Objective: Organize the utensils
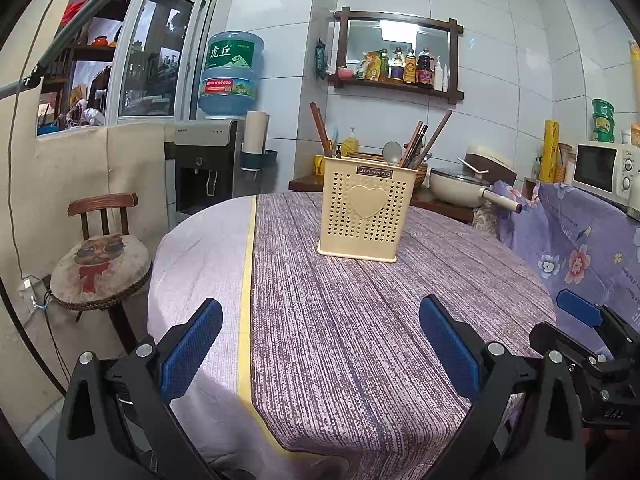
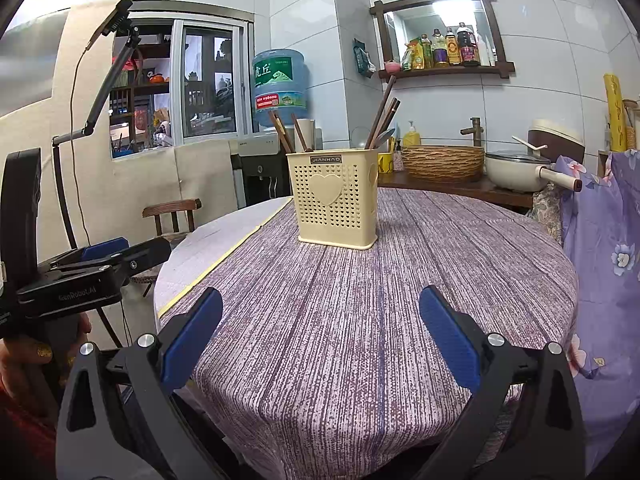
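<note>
A cream perforated utensil holder (image 1: pixel 363 212) with a heart on its front stands upright on the round table's purple striped cloth (image 1: pixel 352 320); it also shows in the right wrist view (image 2: pixel 335 200). Brown chopsticks (image 1: pixel 420 142) and a metal spoon (image 1: pixel 391 152) stick out of its top, as in the right wrist view (image 2: pixel 382 120). My left gripper (image 1: pixel 320 344) is open and empty, low over the near table edge, well short of the holder. My right gripper (image 2: pixel 320 332) is open and empty too, beside the left one (image 2: pixel 100 256).
A wooden chair (image 1: pixel 100 264) with a cat cushion stands left of the table. Behind are a water dispenser (image 1: pixel 208 168), a side counter with a pot (image 1: pixel 460 188), a woven basket (image 2: pixel 442 162) and a microwave (image 1: pixel 604 172). A floral cloth (image 2: pixel 600 248) hangs at right.
</note>
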`<state>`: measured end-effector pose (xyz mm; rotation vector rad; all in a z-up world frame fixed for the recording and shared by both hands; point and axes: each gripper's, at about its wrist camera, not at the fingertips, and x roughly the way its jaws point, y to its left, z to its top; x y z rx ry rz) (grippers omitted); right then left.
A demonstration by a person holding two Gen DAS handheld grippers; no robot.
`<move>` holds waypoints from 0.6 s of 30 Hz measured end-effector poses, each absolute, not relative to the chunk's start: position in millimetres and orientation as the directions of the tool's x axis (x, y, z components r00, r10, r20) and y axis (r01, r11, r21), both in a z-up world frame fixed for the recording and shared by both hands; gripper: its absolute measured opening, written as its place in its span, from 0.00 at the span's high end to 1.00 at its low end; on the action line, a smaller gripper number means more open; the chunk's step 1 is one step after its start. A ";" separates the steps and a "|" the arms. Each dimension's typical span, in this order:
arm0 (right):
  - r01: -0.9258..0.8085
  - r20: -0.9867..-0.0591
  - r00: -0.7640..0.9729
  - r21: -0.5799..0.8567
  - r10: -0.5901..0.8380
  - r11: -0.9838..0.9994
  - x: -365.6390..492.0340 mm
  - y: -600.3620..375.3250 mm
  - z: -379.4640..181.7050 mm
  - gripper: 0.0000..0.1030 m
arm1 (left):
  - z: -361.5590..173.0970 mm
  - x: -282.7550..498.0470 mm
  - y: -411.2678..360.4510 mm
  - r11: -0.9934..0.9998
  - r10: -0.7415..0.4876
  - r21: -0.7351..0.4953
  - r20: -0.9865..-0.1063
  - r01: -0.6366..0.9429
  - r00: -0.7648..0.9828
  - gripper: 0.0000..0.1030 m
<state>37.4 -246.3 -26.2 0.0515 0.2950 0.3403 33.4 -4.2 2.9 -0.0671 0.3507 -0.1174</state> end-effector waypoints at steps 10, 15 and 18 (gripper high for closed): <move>-0.321 -0.277 0.900 0.100 0.336 0.942 37.6 -245.5 -26.9 0.06 | 3.3 33.7 -4.3 0.992 -0.118 -0.080 -0.336 0.097 0.935 0.05; -0.322 -0.277 0.900 0.101 0.337 0.941 37.4 -245.5 -27.5 0.06 | 2.9 33.7 -3.7 0.992 -0.116 -0.079 -0.332 0.095 0.936 0.05; -0.322 -0.277 0.900 0.101 0.337 0.941 36.9 -244.9 -27.7 0.06 | 3.1 33.9 -3.3 0.993 -0.115 -0.075 -0.334 0.095 0.935 0.05</move>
